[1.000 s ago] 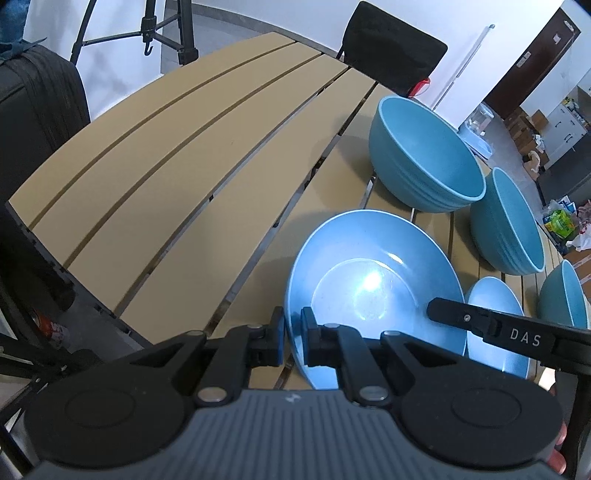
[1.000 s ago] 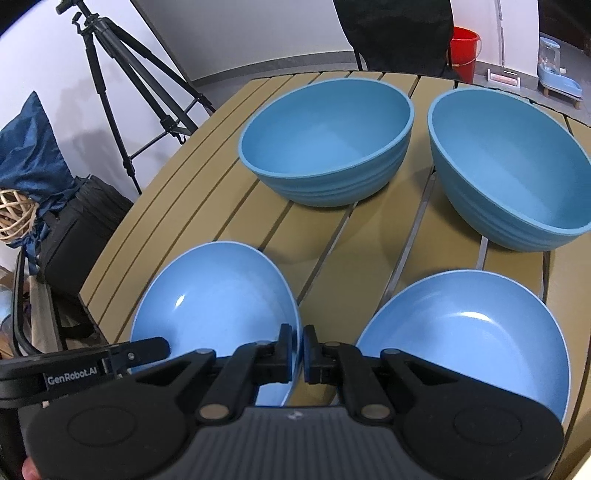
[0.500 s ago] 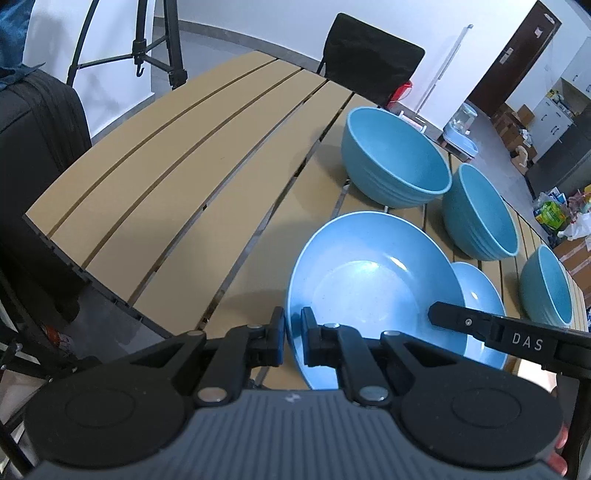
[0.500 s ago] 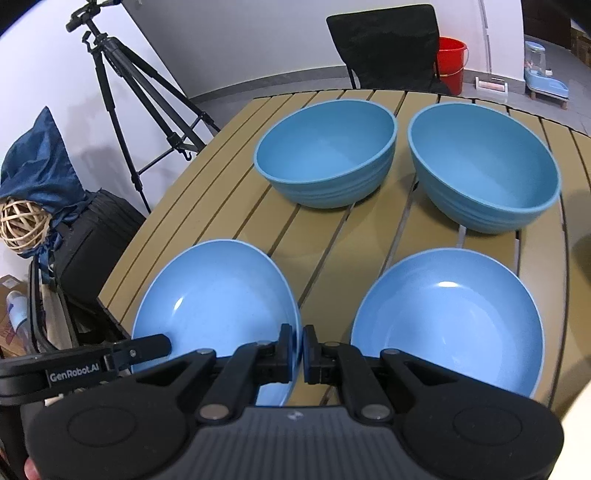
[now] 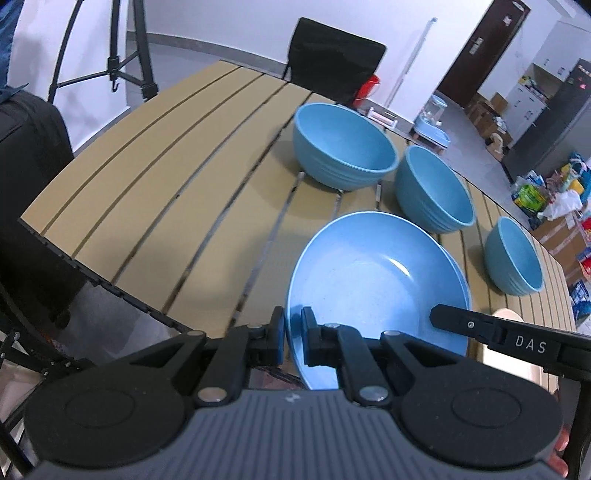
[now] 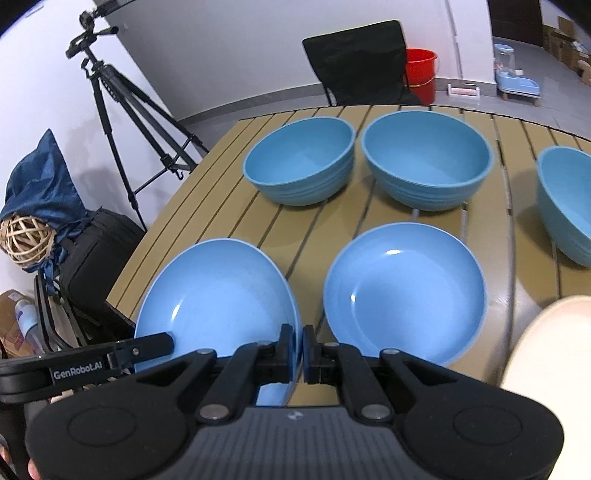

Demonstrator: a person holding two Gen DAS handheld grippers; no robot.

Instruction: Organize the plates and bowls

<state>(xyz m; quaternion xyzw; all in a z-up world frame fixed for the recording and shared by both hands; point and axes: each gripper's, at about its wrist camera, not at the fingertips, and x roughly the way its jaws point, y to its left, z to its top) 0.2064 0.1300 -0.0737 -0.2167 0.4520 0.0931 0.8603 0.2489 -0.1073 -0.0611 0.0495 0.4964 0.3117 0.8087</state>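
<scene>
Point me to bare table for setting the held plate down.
Free: the slats left of the far-left bowl, out to the table edge. Crowded: right half, with three bowls in a row and a second plate on the table beside the held plate.

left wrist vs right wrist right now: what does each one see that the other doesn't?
Left wrist only: the dark door, fridge and floor clutter to the right.

Right wrist only: the second plate in full, flat on the table; the camera on the tripod; the wicker ball.

Both: the held plate, gripped on opposite rims by the left gripper and right gripper; three bowls, including the far-left one; the slatted table; the black chair; the red bucket.
</scene>
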